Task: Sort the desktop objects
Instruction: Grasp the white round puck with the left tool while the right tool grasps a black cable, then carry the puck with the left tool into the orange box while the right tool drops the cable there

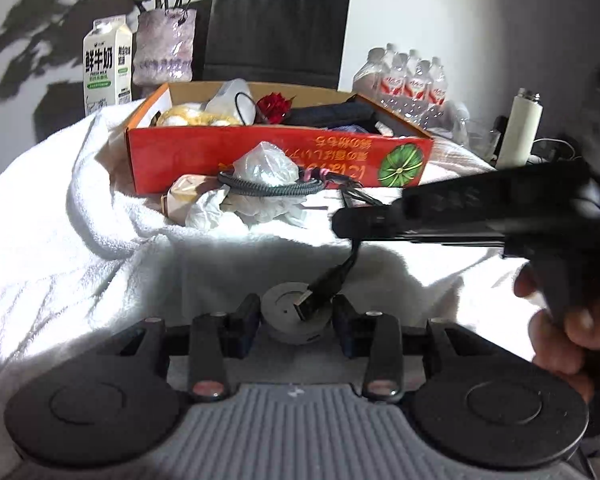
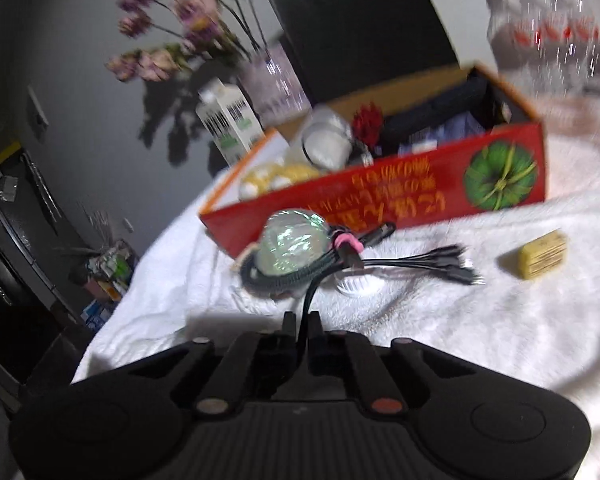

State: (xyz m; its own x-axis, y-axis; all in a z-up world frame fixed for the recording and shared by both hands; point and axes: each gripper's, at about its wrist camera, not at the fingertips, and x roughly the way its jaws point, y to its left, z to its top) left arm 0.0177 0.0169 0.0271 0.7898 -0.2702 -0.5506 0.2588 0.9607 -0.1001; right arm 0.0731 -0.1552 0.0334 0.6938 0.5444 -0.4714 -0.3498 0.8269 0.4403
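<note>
The right claw (image 2: 300, 330) is clenched on the black cable (image 2: 306, 300), likely lifting it toward the red box (image 2: 380, 196); the left claw (image 1: 296, 312), seemingly unclenched, brackets a grey puck (image 1: 288, 308).

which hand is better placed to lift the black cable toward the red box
Right: the right gripper is already shut on the black cable, facing the red box. The left gripper straddles a grey puck.

Box (image 1: 236, 156): red side, yellow lettering, green round emblem. Towel (image 1: 60, 240): white. Cable (image 1: 268, 188): dark grey braid, pink tie. Milk carton (image 1: 107, 66): white, green print. Paper bag (image 1: 276, 24): black. Small block (image 2: 542, 255): yellow.
</note>
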